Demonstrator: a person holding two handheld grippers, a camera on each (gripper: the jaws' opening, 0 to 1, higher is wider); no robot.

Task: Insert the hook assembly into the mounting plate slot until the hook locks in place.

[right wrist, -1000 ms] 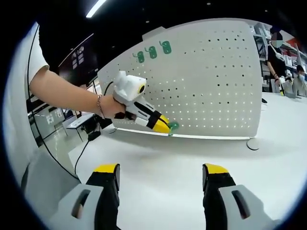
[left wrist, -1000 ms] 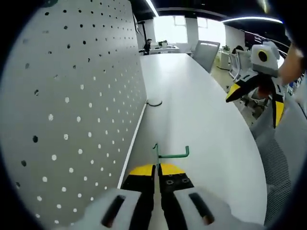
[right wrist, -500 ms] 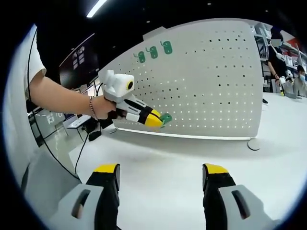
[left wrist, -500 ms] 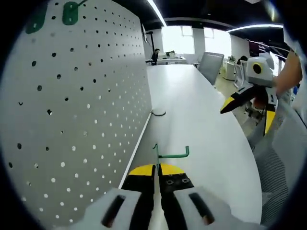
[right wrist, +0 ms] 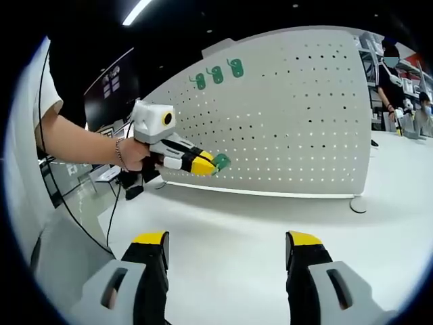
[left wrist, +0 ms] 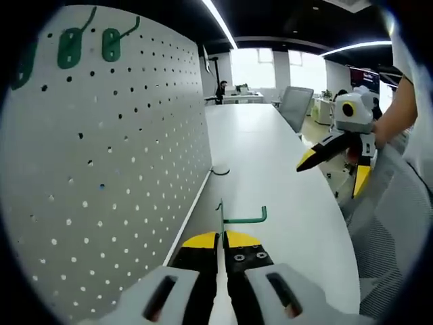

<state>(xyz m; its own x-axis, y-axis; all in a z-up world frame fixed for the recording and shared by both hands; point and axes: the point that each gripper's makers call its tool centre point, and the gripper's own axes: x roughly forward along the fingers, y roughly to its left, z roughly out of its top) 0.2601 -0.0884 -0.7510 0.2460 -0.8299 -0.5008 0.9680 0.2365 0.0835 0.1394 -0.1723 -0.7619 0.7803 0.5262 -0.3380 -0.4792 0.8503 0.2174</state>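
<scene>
Left gripper view, room: an open office with ceiling light strips, bright windows and chairs far off.
Tabletop (left wrist: 270, 162): long, white, bare; the pegboard (left wrist: 115, 169) stands upright along one edge.
Pegboard: white, dotted with holes, three green hooks (right wrist: 216, 73) already hung near its top.
Hook (left wrist: 233, 217): thin green wire, bent at a right angle, held just off the pegboard face.
Left hand-held gripper (left wrist: 220, 238): jaws pressed together, pinching the hook.
Right hand-held gripper (right wrist: 226, 247): jaws spread, above the tabletop.

Pegboard (right wrist: 284, 115) upright on the table (right wrist: 257, 230), three hooks (right wrist: 216, 73) along its upper edge.
</scene>
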